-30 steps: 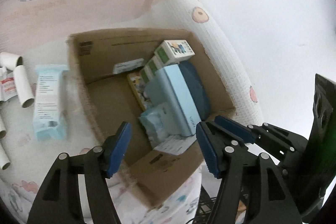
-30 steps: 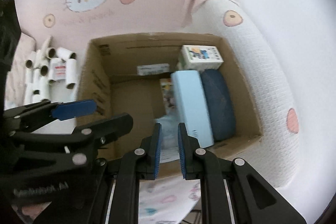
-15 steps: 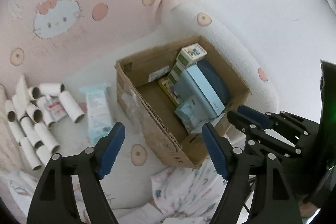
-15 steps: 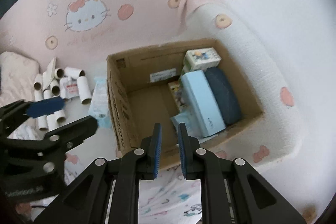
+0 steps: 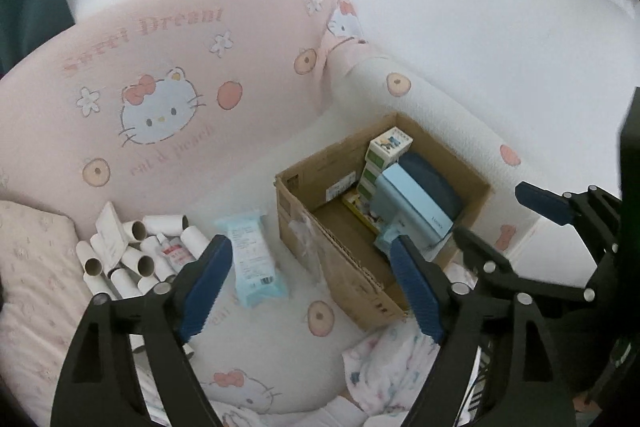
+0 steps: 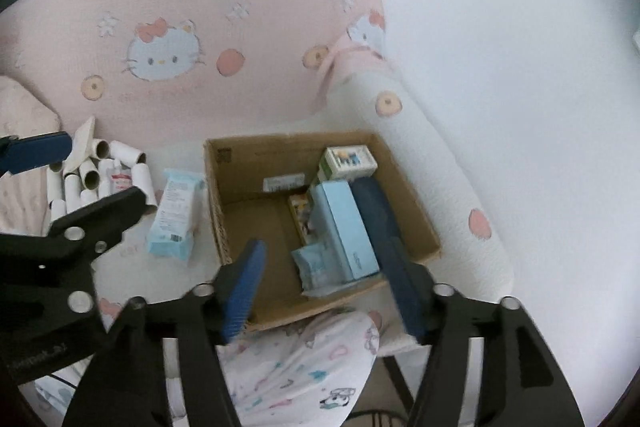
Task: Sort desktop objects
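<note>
A cardboard box (image 5: 304,227) (image 6: 218,187) stands on a white and pink Hello Kitty sofa. It holds a light blue case (image 6: 344,227), a dark blue case (image 6: 376,215), small green-and-white cartons (image 6: 348,161) and a blue packet (image 6: 316,263). A light blue wipes pack (image 5: 252,255) (image 6: 176,215) lies left of the box. A pile of cardboard tubes (image 5: 132,259) (image 6: 88,175) lies further left. My left gripper (image 5: 308,291) is open and empty, high above the sofa. My right gripper (image 6: 324,291) is open and empty, above the box's near edge.
A pink sofa back (image 5: 160,75) rises behind. A white padded armrest (image 6: 440,163) runs right of the box. A patterned cloth (image 6: 304,367) lies at the near edge. A beige cushion (image 5: 36,267) lies at the far left.
Both grippers have pulled up and back from the box, so more of the sofa shows. My right gripper has opened from shut to wide open.
</note>
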Tool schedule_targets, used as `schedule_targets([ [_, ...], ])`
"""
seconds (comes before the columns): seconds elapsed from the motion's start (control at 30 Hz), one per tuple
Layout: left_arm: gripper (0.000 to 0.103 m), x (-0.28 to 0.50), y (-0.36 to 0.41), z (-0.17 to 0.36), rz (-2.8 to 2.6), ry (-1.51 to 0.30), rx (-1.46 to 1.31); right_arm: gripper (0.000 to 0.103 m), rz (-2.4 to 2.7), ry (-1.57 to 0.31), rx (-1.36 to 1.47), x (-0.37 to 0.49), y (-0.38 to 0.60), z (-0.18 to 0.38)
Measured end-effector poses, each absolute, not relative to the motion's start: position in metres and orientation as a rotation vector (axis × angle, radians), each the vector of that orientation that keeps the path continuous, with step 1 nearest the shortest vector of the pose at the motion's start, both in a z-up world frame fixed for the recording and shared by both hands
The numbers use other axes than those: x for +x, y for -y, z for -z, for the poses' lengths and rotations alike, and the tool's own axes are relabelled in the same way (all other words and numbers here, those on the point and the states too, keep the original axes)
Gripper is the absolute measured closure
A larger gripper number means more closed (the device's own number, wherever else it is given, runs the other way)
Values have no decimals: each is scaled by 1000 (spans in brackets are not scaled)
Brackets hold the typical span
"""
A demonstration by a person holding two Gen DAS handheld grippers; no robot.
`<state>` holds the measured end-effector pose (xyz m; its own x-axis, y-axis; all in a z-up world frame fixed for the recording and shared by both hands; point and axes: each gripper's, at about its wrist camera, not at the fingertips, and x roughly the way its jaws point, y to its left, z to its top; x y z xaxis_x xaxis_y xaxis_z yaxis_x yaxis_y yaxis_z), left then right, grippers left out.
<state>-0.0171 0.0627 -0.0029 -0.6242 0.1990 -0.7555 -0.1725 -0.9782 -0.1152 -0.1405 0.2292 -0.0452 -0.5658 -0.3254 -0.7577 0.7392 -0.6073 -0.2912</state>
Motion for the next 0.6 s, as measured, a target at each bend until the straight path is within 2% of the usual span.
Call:
schedule_targets([
  [0.2, 16, -12, -50, -5, -2707, 70, -1217, 34, 2185, -816, 819, -124, -223, 30],
  [0.6, 16, -19, -50, 7, -2688, 80, -1300, 34, 2117, -818, 839, -113, -216, 39],
])
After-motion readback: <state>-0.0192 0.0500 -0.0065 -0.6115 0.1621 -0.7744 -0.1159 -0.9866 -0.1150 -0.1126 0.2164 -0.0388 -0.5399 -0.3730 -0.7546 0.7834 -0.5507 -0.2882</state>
